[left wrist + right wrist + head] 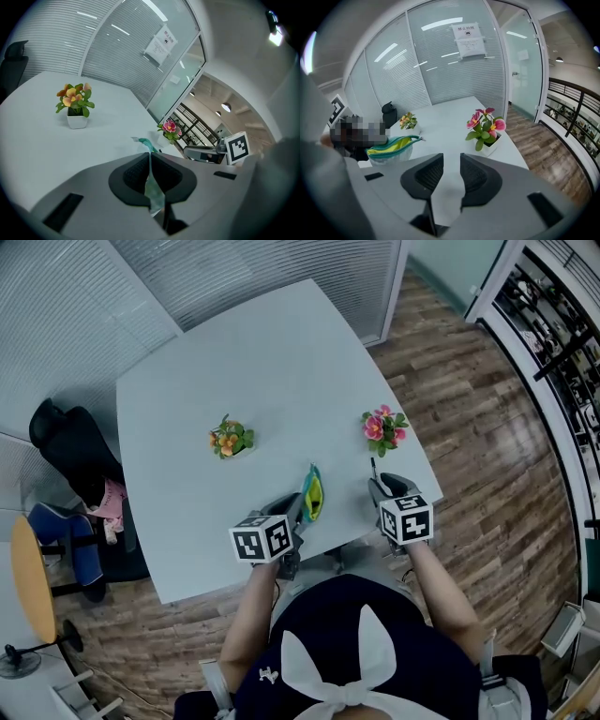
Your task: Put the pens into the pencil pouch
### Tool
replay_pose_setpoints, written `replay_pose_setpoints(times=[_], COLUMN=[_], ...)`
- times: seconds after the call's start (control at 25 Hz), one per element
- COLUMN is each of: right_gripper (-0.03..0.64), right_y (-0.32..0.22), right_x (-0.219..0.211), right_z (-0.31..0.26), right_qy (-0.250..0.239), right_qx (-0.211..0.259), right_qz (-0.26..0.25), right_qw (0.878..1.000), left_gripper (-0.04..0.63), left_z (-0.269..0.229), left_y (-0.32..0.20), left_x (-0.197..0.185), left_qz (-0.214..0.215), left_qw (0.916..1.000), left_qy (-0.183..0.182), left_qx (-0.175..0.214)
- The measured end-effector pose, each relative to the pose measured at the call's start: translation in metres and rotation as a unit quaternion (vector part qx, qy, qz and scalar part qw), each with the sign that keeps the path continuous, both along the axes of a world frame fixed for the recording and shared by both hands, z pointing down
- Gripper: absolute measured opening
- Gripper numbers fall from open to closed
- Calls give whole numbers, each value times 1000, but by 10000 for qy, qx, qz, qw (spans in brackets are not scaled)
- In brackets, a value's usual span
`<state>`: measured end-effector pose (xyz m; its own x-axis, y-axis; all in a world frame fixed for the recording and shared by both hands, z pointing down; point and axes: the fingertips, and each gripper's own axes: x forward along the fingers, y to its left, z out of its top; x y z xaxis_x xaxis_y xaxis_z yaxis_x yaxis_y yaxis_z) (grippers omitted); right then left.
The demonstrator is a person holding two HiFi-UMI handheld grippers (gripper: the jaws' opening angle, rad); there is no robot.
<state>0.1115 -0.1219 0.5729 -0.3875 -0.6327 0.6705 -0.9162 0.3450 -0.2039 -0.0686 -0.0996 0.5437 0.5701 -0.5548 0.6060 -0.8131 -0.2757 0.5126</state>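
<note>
Pouch [312, 493] sits unzipped on the desk [262, 362], its edge clamped in the left gripper [150, 164]; the right gripper [446, 176] hovers nearby, jaws apart and empty.

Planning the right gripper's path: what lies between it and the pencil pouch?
Nothing: the head view shows only bare table between the right gripper and the pencil pouch, which the left gripper holds.
</note>
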Motion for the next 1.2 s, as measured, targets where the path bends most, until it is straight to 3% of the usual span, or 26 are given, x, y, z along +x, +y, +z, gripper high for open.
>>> replay_pose_setpoints(times=[1.2], right_gripper=[115], right_y=[-59], right_x=[22], right_z=[113], right_qy=[695], right_qx=[-1110], right_qz=[675], right_qw=[9891], left_gripper=[31], left_z=[6], left_y=[-21], left_x=[-7], left_qz=[24], left_qw=[10000], left_qy=[-66], left_qx=[-63])
